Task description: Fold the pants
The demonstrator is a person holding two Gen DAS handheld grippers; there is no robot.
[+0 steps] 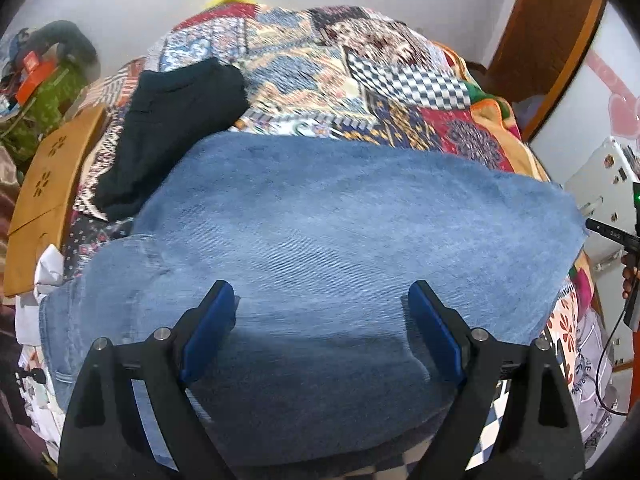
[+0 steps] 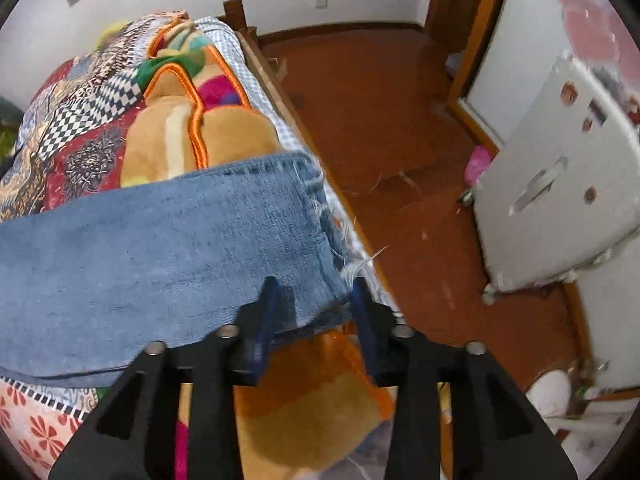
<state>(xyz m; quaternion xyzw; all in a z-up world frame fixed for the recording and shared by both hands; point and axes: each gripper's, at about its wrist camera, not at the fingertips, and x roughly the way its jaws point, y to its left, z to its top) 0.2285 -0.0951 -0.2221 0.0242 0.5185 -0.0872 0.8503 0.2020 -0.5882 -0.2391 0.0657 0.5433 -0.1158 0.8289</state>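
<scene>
Blue denim pants lie flat across a patterned bedspread. My left gripper is open and hovers over the pants near the waist end, holding nothing. In the right wrist view the pants' leg end with its frayed hem reaches the bed's right edge. My right gripper is open with its blue pads either side of the hem corner, not closed on it. The right gripper's body also shows at the left wrist view's right edge.
A black folded garment lies on the bed beyond the pants. A wooden headboard piece stands at left. An orange-trimmed blanket lies near the bed edge. Red-brown floor and a white cabinet are at right.
</scene>
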